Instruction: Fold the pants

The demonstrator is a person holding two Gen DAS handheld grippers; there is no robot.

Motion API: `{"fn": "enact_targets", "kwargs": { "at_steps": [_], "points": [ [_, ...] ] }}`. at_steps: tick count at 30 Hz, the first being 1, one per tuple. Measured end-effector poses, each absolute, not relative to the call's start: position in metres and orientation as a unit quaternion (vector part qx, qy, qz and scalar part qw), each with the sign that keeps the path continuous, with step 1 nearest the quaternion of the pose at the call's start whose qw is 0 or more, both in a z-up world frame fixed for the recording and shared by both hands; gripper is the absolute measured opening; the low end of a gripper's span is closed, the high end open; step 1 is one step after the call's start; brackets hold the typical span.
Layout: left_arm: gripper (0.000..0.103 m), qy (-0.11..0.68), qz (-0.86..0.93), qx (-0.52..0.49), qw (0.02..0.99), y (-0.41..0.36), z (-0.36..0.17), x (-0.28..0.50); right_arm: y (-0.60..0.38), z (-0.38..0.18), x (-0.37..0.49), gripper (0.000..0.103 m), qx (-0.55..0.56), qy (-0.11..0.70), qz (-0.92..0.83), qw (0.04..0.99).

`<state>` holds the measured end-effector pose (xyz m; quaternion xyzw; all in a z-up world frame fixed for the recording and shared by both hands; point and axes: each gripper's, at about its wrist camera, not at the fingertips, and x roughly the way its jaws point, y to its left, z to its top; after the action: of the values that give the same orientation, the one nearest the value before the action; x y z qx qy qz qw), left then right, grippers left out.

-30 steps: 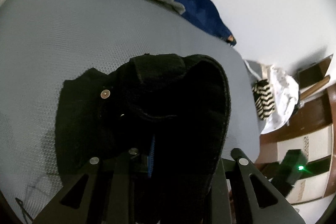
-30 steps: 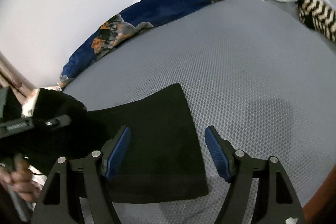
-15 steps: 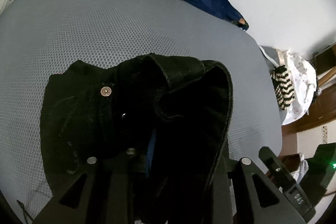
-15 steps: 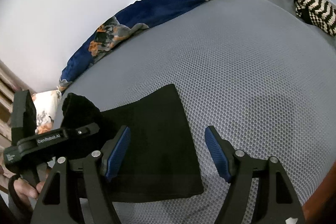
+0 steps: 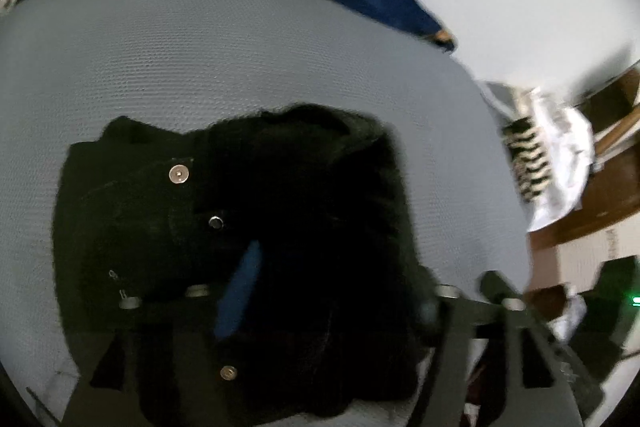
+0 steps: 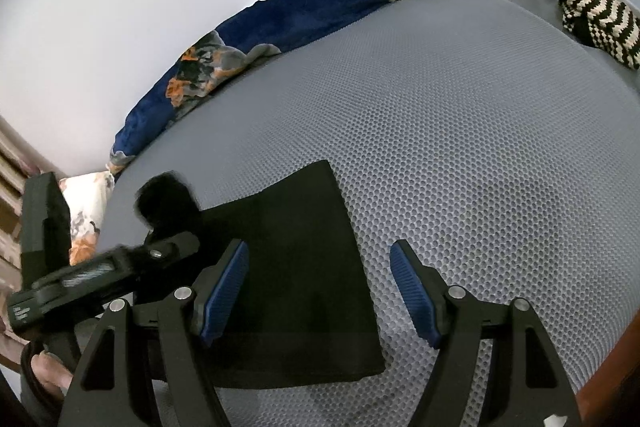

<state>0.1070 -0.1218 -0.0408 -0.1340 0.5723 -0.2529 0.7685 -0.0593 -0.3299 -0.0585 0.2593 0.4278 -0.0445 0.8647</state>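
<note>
The black pants (image 6: 304,267) lie folded flat on the grey mesh bed (image 6: 460,147). My left gripper (image 5: 320,287) has its fingers spread with the waist end of the pants (image 5: 280,207) bunched between them; a blue pad (image 5: 240,291) shows and the cloth hides the other. From the right wrist view the left gripper (image 6: 160,247) sits at the pants' left end, where the cloth is raised (image 6: 164,195). My right gripper (image 6: 318,291) is open and empty, hovering over the pants' right edge.
A blue patterned blanket (image 6: 280,27) lies along the bed's far edge by the white wall. A black-and-cream striped knit (image 6: 600,19) and white cloth (image 5: 560,147) lie past the bed's right end. Wooden furniture (image 5: 600,195) stands beyond.
My left gripper has opened: its fingers have spread apart around the bunched waist. It has also shifted over the pants. The right gripper has stayed open above the folded legs.
</note>
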Motion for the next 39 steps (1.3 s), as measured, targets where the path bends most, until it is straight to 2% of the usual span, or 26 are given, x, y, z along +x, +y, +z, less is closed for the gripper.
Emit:
{"fn": "enact_targets", "kwargs": {
  "at_steps": [7,16,20,32,39],
  "points": [
    [0.075,0.548,-0.263,-0.139,0.782,-0.11,-0.024,0.104,-0.33,-0.061,-0.056,0.071,0.256,0.431,-0.045,0.864],
    [0.075,0.514,-0.197,-0.126,0.825,-0.04,-0.018,0.096,-0.326,-0.072,-0.053,0.071,0.293,0.43,0.021,0.854],
    [0.075,0.511,-0.166,-0.113,0.836,-0.01,-0.027,0.093,-0.323,-0.088,-0.042,0.071,0.324,0.453,0.077,0.827],
    [0.075,0.534,-0.115,-0.129,0.828,0.04,-0.061,0.088,-0.321,-0.123,0.018,0.071,0.309,0.506,0.154,0.79],
    [0.075,0.542,-0.104,-0.138,0.822,0.053,-0.069,0.088,-0.309,-0.136,0.052,0.06,0.32,0.498,0.207,0.779]
  ]
}}
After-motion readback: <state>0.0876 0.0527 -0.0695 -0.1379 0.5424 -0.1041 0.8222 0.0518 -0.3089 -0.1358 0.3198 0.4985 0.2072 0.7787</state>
